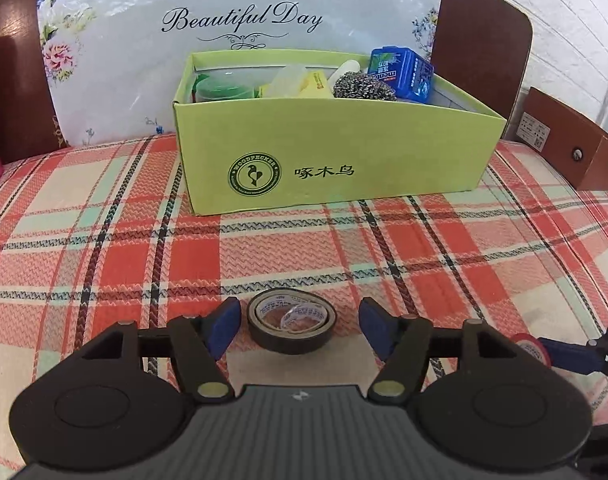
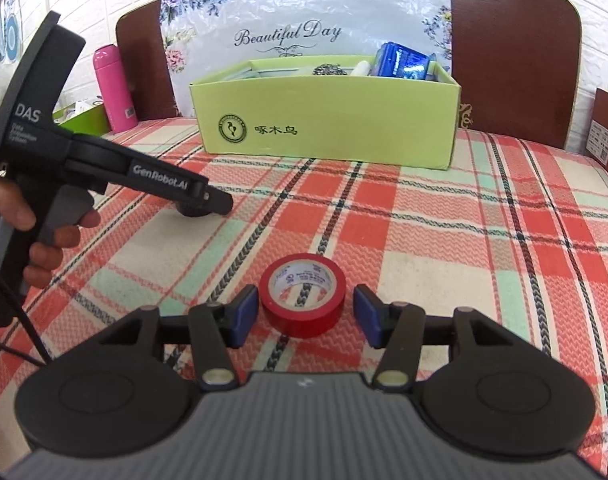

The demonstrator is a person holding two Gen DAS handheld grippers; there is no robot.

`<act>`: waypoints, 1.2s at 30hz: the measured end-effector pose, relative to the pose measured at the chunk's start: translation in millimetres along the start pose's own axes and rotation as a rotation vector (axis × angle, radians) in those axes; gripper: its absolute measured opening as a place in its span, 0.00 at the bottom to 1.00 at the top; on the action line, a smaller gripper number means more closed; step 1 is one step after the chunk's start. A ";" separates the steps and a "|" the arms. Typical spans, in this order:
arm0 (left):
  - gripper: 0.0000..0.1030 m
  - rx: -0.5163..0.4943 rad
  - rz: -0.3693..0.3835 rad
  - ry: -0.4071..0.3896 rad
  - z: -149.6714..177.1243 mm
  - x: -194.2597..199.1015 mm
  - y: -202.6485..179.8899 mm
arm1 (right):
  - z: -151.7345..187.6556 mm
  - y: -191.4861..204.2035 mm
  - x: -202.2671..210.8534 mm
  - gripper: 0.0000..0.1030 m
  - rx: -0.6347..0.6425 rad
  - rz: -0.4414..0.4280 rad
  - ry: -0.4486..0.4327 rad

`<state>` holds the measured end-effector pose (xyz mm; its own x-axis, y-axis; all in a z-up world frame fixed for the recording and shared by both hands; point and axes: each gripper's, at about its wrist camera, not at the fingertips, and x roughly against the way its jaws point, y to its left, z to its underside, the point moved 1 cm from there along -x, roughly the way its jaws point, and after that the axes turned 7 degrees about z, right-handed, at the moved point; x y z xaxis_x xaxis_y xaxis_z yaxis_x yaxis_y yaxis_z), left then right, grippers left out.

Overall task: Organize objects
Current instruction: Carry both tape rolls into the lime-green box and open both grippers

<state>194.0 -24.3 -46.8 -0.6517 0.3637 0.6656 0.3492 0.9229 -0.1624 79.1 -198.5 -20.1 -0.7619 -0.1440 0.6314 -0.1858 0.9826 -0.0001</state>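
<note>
With my left gripper [image 1: 300, 328] open around the black tape [image 1: 291, 326] and my right gripper [image 2: 306, 314] open around the red tape [image 2: 303, 300], closing off-centre could skid either roll across the plaid cloth [image 1: 424, 248]

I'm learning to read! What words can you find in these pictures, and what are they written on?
"Beautiful Day": flowered bag
"WOODPECKER" and "啄木鸟": green box
"DAS", "GenRobot.AI": left gripper
Blue pack: partly reads "menic"
Black tape, red tape, brown box's sticker: print too small to read
</note>
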 end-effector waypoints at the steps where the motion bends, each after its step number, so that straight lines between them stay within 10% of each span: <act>1: 0.55 -0.006 -0.008 0.003 -0.2 0.1 -1.1 | -0.3 0.3 -0.4 0.51 0.002 0.001 0.000; 19: 0.46 0.004 0.018 -0.040 -4.7 25.2 -10.5 | -9.7 -0.5 4.0 0.44 -0.022 -0.003 -0.016; 27: 0.46 -0.046 0.125 -0.235 -69.4 63.7 -33.5 | -78.7 -22.8 15.1 0.44 0.009 0.024 -0.207; 36: 0.46 -0.025 0.060 -0.299 -144.9 26.3 -25.0 | -159.7 -52.9 -27.4 0.44 -0.015 0.133 -0.341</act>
<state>265.7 -56.2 80.3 -0.7978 0.4416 0.4105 0.4066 0.8968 -0.1746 208.9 -227.8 86.4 -0.9423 -0.0433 0.3320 -0.0639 0.9966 -0.0516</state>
